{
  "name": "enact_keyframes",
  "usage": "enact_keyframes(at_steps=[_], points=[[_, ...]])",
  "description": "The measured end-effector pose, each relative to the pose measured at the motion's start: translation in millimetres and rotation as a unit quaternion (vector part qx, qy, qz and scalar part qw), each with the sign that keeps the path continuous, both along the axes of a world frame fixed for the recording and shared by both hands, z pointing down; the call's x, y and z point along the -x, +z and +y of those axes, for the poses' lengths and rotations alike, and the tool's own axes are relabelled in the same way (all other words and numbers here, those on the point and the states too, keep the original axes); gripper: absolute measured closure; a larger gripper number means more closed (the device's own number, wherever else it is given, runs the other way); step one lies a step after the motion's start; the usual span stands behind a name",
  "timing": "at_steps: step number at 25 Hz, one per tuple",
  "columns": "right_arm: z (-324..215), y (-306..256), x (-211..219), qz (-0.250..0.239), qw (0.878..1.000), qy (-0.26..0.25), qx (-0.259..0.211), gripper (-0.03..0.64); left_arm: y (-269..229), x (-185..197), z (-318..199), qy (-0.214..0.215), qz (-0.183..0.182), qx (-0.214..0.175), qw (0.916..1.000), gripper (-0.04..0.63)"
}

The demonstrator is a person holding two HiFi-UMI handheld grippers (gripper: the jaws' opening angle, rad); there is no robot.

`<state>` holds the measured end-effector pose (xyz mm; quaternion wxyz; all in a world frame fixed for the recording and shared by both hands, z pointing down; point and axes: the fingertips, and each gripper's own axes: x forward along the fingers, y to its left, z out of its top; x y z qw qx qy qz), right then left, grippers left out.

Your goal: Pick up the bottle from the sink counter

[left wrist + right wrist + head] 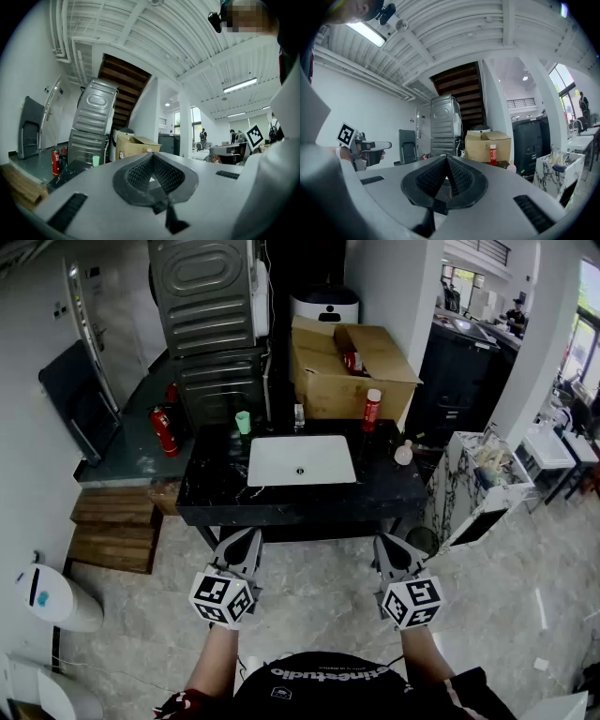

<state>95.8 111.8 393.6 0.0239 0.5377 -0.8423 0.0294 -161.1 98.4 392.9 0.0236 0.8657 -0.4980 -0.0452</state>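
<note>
Left claw point(247, 537) and right claw point(387, 542) hover closed, empty, short of the counter point(214, 491); bottle point(372, 410) stands well beyond the right claw, unreached.

Print on the bottle point(372, 411) (tiny here) is illegible.

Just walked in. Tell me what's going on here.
A person stands facing a black sink counter, holding a tool in each hand. The left tool and right tool are both shut, empty and held level, short of the counter's near edge. The red bottle with a white cap stands untouched at the counter's back right, just in front of a cardboard box. The pickup has not started yet.
</note>
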Motion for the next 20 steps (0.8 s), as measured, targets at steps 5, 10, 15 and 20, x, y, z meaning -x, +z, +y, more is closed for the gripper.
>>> enact_keyframes(at_steps=[5, 10, 15, 20], points=[[1, -4, 4, 0.0, 1.0, -0.001, -0.003, 0.58, -4, 4, 1, -0.001, 0.002, -0.002, 1.0, 0.581], [3, -4, 9, 0.0, 1.0, -0.001, -0.005, 0.58, -3, 7, 3, 0.001, 0.004, -0.004, 1.0, 0.582], [4, -4, 12, -0.009, 1.0, -0.005, -0.003, 0.58, -3, 10, 3, 0.003, 0.005, -0.004, 1.0, 0.581], [1, -2, 19, -0.024, 1.0, 0.001, 0.001, 0.58, -2, 17, 1, 0.007, 0.007, -0.005, 0.9999, 0.582]])
